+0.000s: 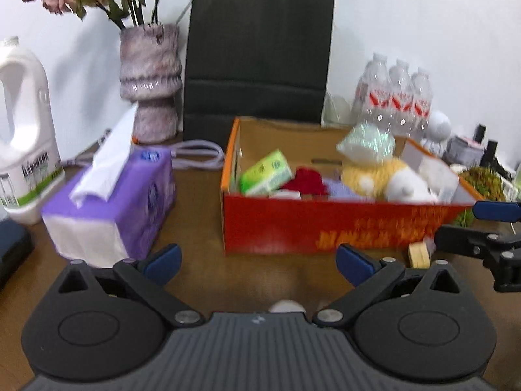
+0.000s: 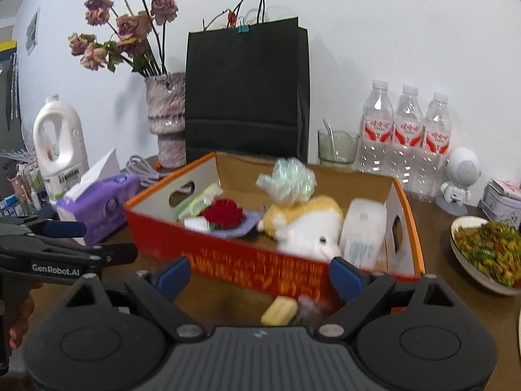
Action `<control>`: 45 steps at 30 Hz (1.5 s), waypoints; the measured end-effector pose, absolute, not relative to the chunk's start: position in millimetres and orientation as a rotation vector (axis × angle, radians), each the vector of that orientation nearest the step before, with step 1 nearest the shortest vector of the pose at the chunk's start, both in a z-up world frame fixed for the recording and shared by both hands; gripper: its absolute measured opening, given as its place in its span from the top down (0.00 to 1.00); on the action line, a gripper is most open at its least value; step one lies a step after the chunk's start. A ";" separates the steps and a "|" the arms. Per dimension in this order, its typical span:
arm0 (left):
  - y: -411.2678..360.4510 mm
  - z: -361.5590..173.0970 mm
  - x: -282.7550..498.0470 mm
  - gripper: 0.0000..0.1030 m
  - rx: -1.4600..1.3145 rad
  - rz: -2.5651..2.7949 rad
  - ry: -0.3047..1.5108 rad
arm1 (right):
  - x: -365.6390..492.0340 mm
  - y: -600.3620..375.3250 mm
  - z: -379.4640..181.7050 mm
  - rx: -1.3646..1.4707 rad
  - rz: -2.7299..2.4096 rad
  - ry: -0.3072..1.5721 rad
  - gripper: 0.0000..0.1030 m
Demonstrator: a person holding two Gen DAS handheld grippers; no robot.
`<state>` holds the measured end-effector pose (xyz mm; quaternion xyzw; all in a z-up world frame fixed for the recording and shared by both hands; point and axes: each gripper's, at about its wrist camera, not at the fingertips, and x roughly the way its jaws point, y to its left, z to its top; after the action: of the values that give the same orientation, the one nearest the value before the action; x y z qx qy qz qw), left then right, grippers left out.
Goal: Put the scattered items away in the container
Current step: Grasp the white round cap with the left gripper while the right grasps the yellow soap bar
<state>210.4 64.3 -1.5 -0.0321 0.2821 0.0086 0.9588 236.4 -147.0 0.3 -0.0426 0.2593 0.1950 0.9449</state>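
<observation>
Two grippers, the left gripper point(image 1: 257, 262) and right gripper point(image 2: 259, 277), hover spread wide and empty before the red box point(image 2: 228, 260), already holding a plush toy point(image 2: 302, 224), seemingly because a small yellow block point(image 2: 279, 310) lies outside.

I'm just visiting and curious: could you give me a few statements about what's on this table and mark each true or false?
1. The plush toy lies inside the red box. True.
2. The black paper bag lies flat on the table. False: it stands upright behind the box.
3. Three water bottles stand in a row. True.
4. The right gripper grips the pale yellow block. False: its jaws stand open, and the block lies on the table in front of the box.
5. The vase holds fresh tulips. False: wilted roses.
</observation>
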 end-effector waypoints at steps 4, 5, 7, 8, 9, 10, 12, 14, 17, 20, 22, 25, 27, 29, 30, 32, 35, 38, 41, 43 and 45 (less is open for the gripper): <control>62.3 -11.5 206.1 0.00 -0.028 0.040 0.582 | 235.0 -146.9 -17.0 -0.081 0.365 0.568 0.22; 63.5 -13.5 205.5 0.00 -0.030 0.046 0.588 | 235.4 -147.7 -21.6 -0.077 0.354 0.577 0.23; 66.0 -17.9 205.7 0.01 -0.034 0.048 0.600 | 236.9 -149.1 -27.4 -0.070 0.333 0.587 0.23; 67.3 -20.3 206.5 0.02 -0.035 0.048 0.606 | 238.6 -150.5 -29.4 -0.062 0.326 0.592 0.23; 68.6 -22.9 207.2 0.05 -0.034 0.048 0.615 | 240.1 -151.5 -30.8 -0.057 0.320 0.597 0.24; 69.8 -25.1 207.5 0.07 -0.034 0.043 0.624 | 241.3 -152.2 -32.2 -0.053 0.312 0.599 0.24; 71.1 -27.6 207.8 0.08 -0.038 0.027 0.636 | 243.5 -152.3 -35.5 -0.050 0.300 0.603 0.26; 70.0 -27.8 207.0 0.08 -0.034 0.008 0.641 | 246.1 -151.7 -38.6 -0.052 0.293 0.611 0.33; 65.6 -26.5 204.0 0.11 -0.008 -0.015 0.631 | 248.5 -147.9 -42.1 -0.065 0.294 0.614 0.42; 63.9 -28.3 204.6 0.19 0.002 -0.031 0.638 | 250.1 -143.2 -43.5 -0.075 0.311 0.611 0.45; 63.9 -31.0 206.9 0.29 0.005 -0.039 0.651 | 252.1 -140.4 -44.8 -0.083 0.314 0.617 0.50; 63.5 -34.7 209.9 0.43 0.021 -0.055 0.660 | 259.1 -139.7 -49.1 -0.082 0.295 0.649 0.57; 62.2 -34.3 209.7 0.48 0.031 -0.073 0.656 | 262.8 -140.1 -51.5 -0.077 0.289 0.668 0.65; 61.8 -34.4 209.0 0.51 0.033 -0.082 0.655 | 264.2 -140.4 -53.4 -0.073 0.287 0.668 0.66; 61.7 -34.4 208.7 0.53 0.031 -0.087 0.654 | 264.0 -140.7 -53.7 -0.071 0.290 0.666 0.67; 62.1 -34.4 208.6 0.53 0.027 -0.088 0.653 | 263.7 -141.3 -54.0 -0.066 0.292 0.659 0.67; 63.1 -34.2 208.4 0.53 0.020 -0.088 0.653 | 261.9 -144.1 -51.4 -0.057 0.291 0.644 0.67; 62.7 -33.9 208.8 0.54 0.023 -0.087 0.653 | 258.3 -145.9 -48.2 -0.063 0.282 0.622 0.67; 63.6 -33.7 208.9 0.56 0.018 -0.089 0.653 | 254.2 -146.4 -43.6 -0.064 0.288 0.585 0.67; 63.3 -33.6 209.2 0.56 0.019 -0.088 0.653 | 254.8 -143.7 -42.7 -0.070 0.307 0.584 0.67; 63.0 -33.5 209.3 0.56 0.022 -0.087 0.653 | 259.9 -138.0 -47.5 -0.092 0.306 0.612 0.67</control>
<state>209.3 63.0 -33.5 0.0108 0.3206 -0.0428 0.9462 259.9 -138.0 -47.5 -0.0452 0.3001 0.1499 0.9410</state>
